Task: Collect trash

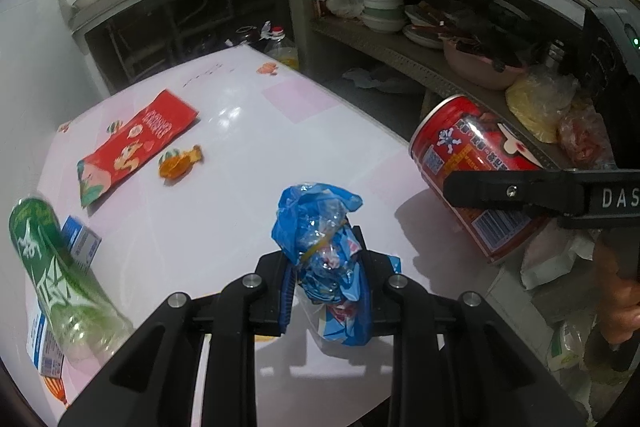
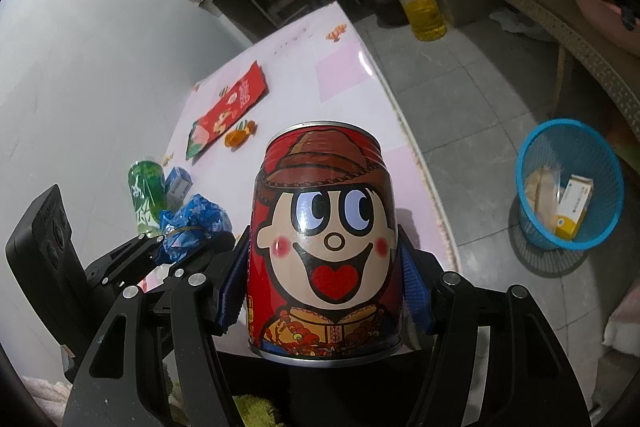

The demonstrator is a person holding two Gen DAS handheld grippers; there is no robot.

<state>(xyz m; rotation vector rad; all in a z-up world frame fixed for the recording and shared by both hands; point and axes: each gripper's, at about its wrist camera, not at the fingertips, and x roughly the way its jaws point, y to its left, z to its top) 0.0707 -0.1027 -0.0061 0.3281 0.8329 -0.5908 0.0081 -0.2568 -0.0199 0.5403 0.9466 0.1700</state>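
Observation:
My left gripper (image 1: 324,267) is shut on a crumpled blue plastic wrapper (image 1: 316,223), held above the pink-and-white table (image 1: 240,131). In the right wrist view the same wrapper (image 2: 196,219) shows at lower left. My right gripper (image 2: 324,287) is shut on a red drink can (image 2: 324,227) with a cartoon face, its blue pads pressed on both sides. The can (image 1: 460,147) hangs tilted at the table's right edge in the left wrist view. A blue mesh trash basket (image 2: 524,155) stands on the floor to the right and holds a yellow-and-white box.
On the table lie a red snack packet (image 1: 136,147), an orange candy wrapper (image 1: 178,161), a green plastic bottle (image 1: 52,267) and a small blue-white carton (image 1: 82,239). An oil bottle (image 2: 424,7) stands on the tiled floor past the table. Cluttered shelves run along the right.

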